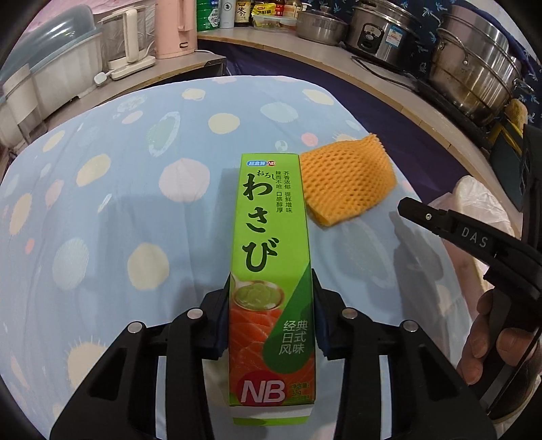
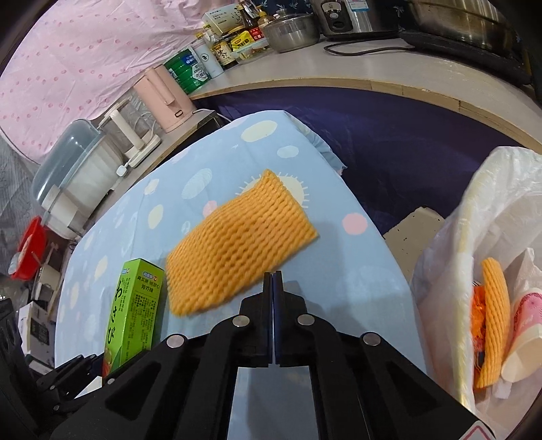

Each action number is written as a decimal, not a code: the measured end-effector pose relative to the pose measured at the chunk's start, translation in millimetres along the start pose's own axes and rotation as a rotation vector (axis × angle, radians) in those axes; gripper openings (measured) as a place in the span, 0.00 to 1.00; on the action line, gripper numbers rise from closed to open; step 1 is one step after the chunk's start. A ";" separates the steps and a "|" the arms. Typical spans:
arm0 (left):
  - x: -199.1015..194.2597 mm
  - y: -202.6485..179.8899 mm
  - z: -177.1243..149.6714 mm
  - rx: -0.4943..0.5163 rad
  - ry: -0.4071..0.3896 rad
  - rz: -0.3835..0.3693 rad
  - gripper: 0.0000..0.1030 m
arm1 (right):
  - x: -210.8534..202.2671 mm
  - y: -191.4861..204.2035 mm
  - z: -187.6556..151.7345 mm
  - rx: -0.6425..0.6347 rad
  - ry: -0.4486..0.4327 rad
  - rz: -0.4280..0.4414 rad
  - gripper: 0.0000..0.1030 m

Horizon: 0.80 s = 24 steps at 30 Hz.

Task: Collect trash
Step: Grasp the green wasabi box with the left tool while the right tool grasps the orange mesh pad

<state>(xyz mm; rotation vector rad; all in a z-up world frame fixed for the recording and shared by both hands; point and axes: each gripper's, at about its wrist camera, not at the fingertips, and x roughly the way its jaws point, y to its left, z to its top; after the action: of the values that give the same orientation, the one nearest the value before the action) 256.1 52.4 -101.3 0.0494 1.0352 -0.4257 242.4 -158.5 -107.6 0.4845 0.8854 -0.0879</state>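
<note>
My left gripper is shut on a long green wasabi box, its jaws pressing the box's two sides; the box also shows in the right wrist view. An orange foam fruit net lies on the blue dotted tablecloth just right of the box's far end; it also shows in the right wrist view. My right gripper is shut and empty, its tip over the net's near edge. It shows in the left wrist view at the right. A white plastic trash bag at the right holds another orange net and a tube.
Behind the table a counter holds steel pots, a rice cooker, bottles and jars. A pink kettle and a white appliance stand at the left. The cloth's far edge drops to a dark blue floor covering.
</note>
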 end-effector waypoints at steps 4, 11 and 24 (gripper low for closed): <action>-15.9 -4.2 -11.2 -0.017 -0.004 0.009 0.36 | -13.3 -3.2 -7.0 0.031 0.025 0.030 0.03; -28.6 17.0 -15.5 -0.111 -0.014 0.087 0.36 | -17.9 4.6 -10.2 0.046 0.014 0.028 0.50; -13.7 54.3 -2.2 -0.161 0.003 0.157 0.36 | 45.5 29.8 25.5 0.028 0.018 -0.059 0.70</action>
<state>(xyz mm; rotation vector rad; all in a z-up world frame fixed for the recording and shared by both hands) 268.2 107.1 -99.5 -0.0133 1.0571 -0.1990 297.8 -137.7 -117.7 0.4859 0.9174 -0.1503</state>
